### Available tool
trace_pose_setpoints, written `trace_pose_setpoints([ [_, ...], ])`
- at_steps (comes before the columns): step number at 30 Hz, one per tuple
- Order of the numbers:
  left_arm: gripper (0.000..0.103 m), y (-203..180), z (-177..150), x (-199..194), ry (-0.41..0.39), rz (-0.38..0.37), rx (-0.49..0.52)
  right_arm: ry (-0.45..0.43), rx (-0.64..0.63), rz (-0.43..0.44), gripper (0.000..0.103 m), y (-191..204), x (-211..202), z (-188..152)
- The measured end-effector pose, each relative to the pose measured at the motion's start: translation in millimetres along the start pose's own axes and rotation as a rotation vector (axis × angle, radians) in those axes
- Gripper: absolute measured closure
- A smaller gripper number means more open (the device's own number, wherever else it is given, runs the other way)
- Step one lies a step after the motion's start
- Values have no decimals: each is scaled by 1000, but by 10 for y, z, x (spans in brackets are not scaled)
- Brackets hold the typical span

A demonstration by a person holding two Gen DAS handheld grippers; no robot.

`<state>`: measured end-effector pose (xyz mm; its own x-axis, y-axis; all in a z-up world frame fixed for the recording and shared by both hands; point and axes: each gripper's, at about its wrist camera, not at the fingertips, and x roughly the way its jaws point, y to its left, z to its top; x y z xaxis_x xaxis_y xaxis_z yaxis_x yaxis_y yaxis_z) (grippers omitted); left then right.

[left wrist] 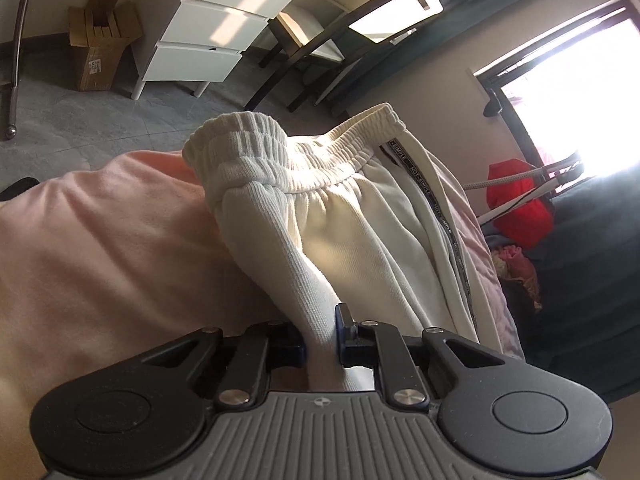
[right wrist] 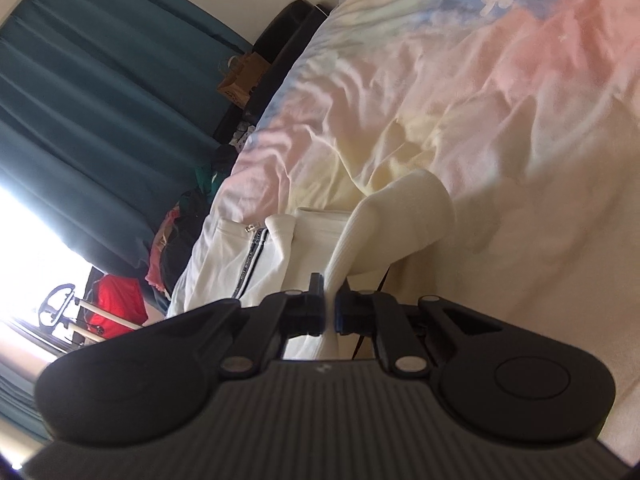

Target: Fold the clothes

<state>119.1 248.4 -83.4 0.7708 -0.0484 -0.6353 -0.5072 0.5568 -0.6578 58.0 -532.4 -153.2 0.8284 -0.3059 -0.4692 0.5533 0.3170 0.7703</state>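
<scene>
White trousers [left wrist: 352, 216] are pinched in both tools: the left hand-held gripper [left wrist: 322, 340] has its jaws closed on a ribbed fold of the cloth, and the right hand-held gripper [right wrist: 329, 312] has its jaws nearly together on a ribbed cuff [right wrist: 404, 212] that rises from them in a taut strip. From the left hand-held gripper the fabric runs up to a gathered elastic waistband [left wrist: 280, 148], lifted off the bed [right wrist: 460, 100]. A dark printed stripe [left wrist: 436, 216] runs along the side seam, and the rest of the garment lies on the bed near its edge, towards the window side.

The bed carries a rumpled pastel cover of pink, yellow and blue, with plenty of bare cover beyond the cuff in the right wrist view. In the left wrist view a pink sheet [left wrist: 100, 248] fills the near left. Past the bed's edge lie grey floor [left wrist: 80, 116], a white drawer unit [left wrist: 208, 36], a cardboard box [left wrist: 100, 48], a dark chair [left wrist: 304, 52], teal curtains [right wrist: 80, 92], a bright window [left wrist: 576, 100] and a red item [left wrist: 520, 204].
</scene>
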Motion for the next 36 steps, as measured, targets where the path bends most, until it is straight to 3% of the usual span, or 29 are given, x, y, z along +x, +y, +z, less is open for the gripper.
trace_pose_setpoints([
  [5,94,-1,-14,-228,-60,-68,-26,-44,4,12,97,30,-88,33],
  [11,94,-72,-83,-781,-197,-274,20,-108,17,36,97,23,-332,140],
  [16,94,-75,10,-855,-222,-292,7,-170,-77,63,97,210,-457,277],
  [20,94,-295,209,-672,-213,-285,31,-174,-218,76,97,654,-204,348],
  [25,94,-892,609,-77,-199,-226,68,-177,-325,68,97,1427,595,531],
  [29,94,-1442,877,685,-187,-154,107,-176,-442,7,97,2022,1490,439],
  [32,94,-1785,979,1341,-163,-55,169,-147,-474,-82,97,2237,2255,285],
  [36,94,-2055,1001,2273,-83,133,201,-92,-494,-169,97,2238,3056,37],
])
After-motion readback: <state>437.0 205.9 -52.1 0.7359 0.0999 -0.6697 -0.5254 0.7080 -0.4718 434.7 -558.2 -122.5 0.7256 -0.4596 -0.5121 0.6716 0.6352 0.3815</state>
